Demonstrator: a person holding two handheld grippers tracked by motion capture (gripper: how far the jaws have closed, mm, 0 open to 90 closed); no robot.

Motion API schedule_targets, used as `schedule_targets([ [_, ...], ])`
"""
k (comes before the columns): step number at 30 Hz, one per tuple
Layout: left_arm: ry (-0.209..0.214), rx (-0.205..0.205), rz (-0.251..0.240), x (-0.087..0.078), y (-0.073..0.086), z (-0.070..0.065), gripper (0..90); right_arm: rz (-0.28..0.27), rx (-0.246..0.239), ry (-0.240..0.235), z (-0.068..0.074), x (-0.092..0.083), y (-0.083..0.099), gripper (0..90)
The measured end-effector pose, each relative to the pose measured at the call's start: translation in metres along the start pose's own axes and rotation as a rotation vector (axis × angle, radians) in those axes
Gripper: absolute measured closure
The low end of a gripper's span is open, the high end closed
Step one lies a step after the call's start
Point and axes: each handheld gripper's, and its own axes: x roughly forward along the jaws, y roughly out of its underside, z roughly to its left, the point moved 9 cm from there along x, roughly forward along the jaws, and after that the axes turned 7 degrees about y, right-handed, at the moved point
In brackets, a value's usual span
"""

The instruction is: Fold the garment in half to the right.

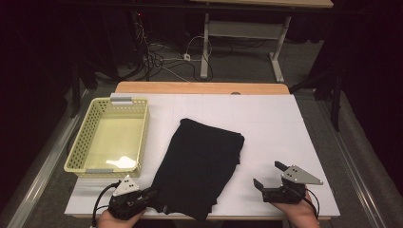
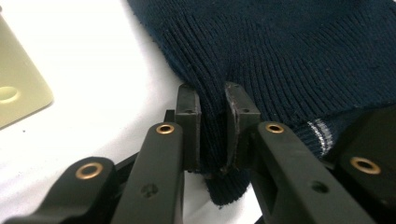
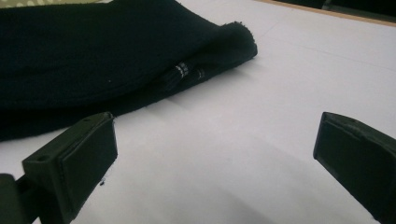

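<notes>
Sweater [image 1: 199, 166] hem pinched, right gripper [image 1: 269, 175] clear

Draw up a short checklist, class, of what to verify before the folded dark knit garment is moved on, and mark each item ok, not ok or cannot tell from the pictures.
1. Left claw pinches the hem of the knit garment: ok, fabric is bunched between its pads.
2. Right claw has hold of the garment: not ok, its jaws stand wide open over the bare white table cover, apart from the cloth.
3. Garment folded: ok, though its edges are uneven.
4. Yellow basket beside the garment is free to receive it: ok, nothing lies in it.
5. Left grip catches all the layers: cannot tell.
</notes>
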Motion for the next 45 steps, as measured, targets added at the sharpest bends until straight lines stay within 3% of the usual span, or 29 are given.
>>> schedule_targets([
  [11,-0.023,0.017,0.002,0.001,0.0,0.002,62.4,0.001,-0.01,0.009,0.0,0.0,0.0,0.6],
  [19,-0.052,0.026,-0.009,-0.003,-0.008,0.002,39.3,-0.005,-0.003,0.014,-0.001,0.0,0.0,0.6],
  [23,-0.052,0.026,-0.005,-0.004,-0.013,0.001,31.9,-0.004,0.001,0.018,-0.002,-0.002,0.002,0.6],
  [28,-0.036,0.022,0.039,0.001,-0.014,-0.002,23.9,0.005,-0.001,0.023,-0.002,-0.003,0.003,0.6],
  [31,-0.033,0.018,0.091,0.005,-0.012,-0.004,17.3,0.013,-0.007,0.026,-0.001,-0.002,0.003,0.7],
  [34,-0.05,0.013,0.139,0.008,-0.008,-0.002,17.0,0.012,-0.006,0.027,-0.002,-0.002,0.003,0.8],
  [39,-0.032,-0.028,0.195,0.01,-0.003,-0.002,17.1,0.012,-0.012,0.023,-0.001,-0.002,0.003,1.0],
  [41,-0.014,-0.05,0.208,0.011,-0.002,-0.003,18.1,0.013,-0.018,0.021,-0.001,-0.001,0.003,1.0],
  [45,-0.015,-0.049,0.222,0.012,-0.002,-0.004,19.6,0.021,-0.023,0.024,0.0,-0.001,0.003,1.0],
])
